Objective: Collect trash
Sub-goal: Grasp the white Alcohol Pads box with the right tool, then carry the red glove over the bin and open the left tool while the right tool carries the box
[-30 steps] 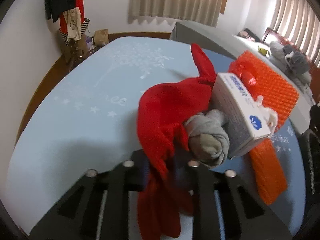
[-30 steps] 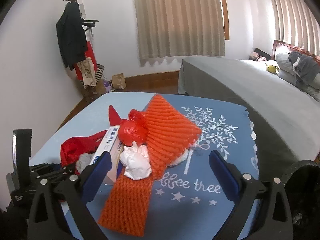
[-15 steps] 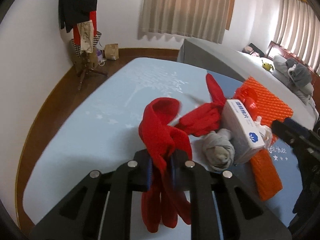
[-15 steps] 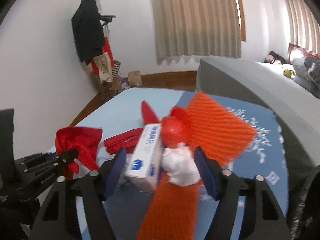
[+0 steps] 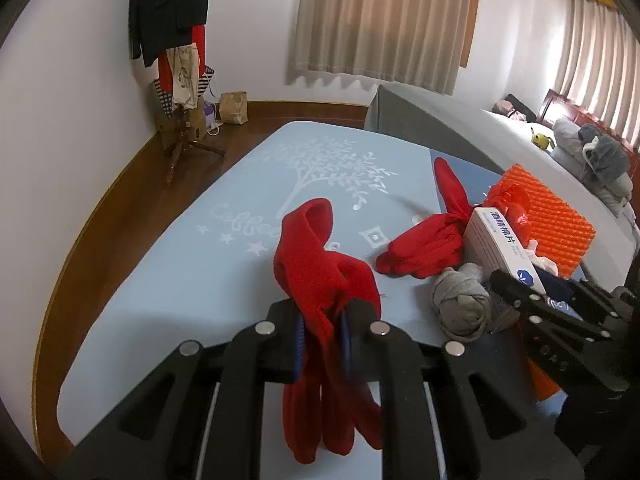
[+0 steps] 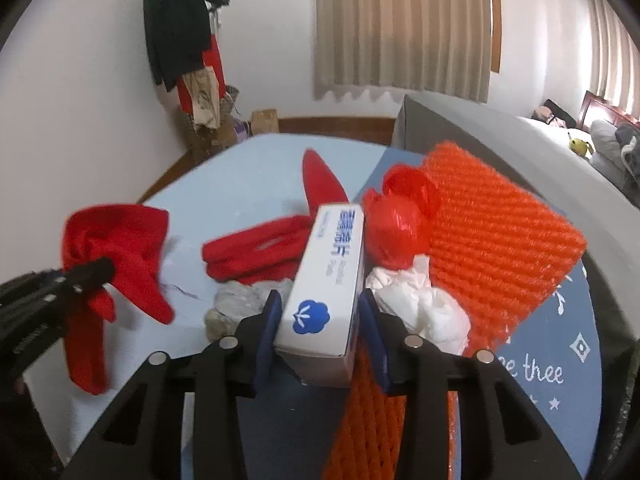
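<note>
My left gripper (image 5: 322, 320) is shut on a red cloth (image 5: 312, 248), which hangs from its jaws above the blue tablecloth (image 5: 180, 280); the right wrist view shows the same red cloth (image 6: 116, 240) at the left. My right gripper (image 6: 318, 312) is closing on a white box with a blue logo (image 6: 328, 272). Its blue pads lie against the box's two long sides. A red plastic bag wad (image 6: 396, 220), a crumpled white tissue (image 6: 424, 304) and an orange foam net (image 6: 500, 240) lie right of the box. A grey sock ball (image 5: 460, 308) and a second red cloth (image 5: 424, 244) lie left of it.
A grey bed (image 6: 480, 132) runs along the table's far right side. A coat rack with dark clothes (image 5: 176, 40) and a paper bag (image 5: 234, 108) stand on the wooden floor by the wall. Bare tablecloth stretches to the far left.
The right gripper came in low toward the white box and its jaws narrowed around it. The left gripper drew the red cloth up and away from the pile.
</note>
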`<state>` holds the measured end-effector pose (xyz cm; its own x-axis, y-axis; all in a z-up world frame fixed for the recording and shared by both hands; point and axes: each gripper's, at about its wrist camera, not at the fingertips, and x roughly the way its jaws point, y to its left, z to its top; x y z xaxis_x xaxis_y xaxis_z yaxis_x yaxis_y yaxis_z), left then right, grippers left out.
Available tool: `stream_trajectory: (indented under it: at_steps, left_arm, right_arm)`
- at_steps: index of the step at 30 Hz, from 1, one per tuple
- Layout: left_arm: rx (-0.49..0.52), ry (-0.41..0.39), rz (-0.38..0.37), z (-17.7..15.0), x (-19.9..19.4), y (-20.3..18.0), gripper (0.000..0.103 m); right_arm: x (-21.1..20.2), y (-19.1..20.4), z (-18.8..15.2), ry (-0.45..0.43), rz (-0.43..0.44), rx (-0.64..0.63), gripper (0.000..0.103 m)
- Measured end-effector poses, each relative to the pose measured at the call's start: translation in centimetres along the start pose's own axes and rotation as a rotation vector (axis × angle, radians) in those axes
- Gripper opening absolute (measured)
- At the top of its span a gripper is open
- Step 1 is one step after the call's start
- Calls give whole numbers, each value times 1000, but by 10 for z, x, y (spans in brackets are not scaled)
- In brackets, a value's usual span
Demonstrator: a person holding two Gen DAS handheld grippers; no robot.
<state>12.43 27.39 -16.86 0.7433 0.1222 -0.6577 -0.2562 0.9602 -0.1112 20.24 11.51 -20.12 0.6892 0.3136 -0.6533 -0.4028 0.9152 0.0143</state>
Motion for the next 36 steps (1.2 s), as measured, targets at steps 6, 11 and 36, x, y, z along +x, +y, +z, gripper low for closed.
stream_trajectory:
  at_steps: [6, 11, 36]
  left_arm:
    - [6, -4, -12, 2, -1, -6, 13]
    - [14, -15, -21, 3, -6, -11, 13]
    - [109, -132, -171, 27, -68, -98, 13]
  right_arm:
    - [6, -6, 0, 26, 4, 11, 30]
    - [-12, -17, 6, -7, 32, 34, 29]
    - [-129, -76, 26, -187, 49, 132, 30]
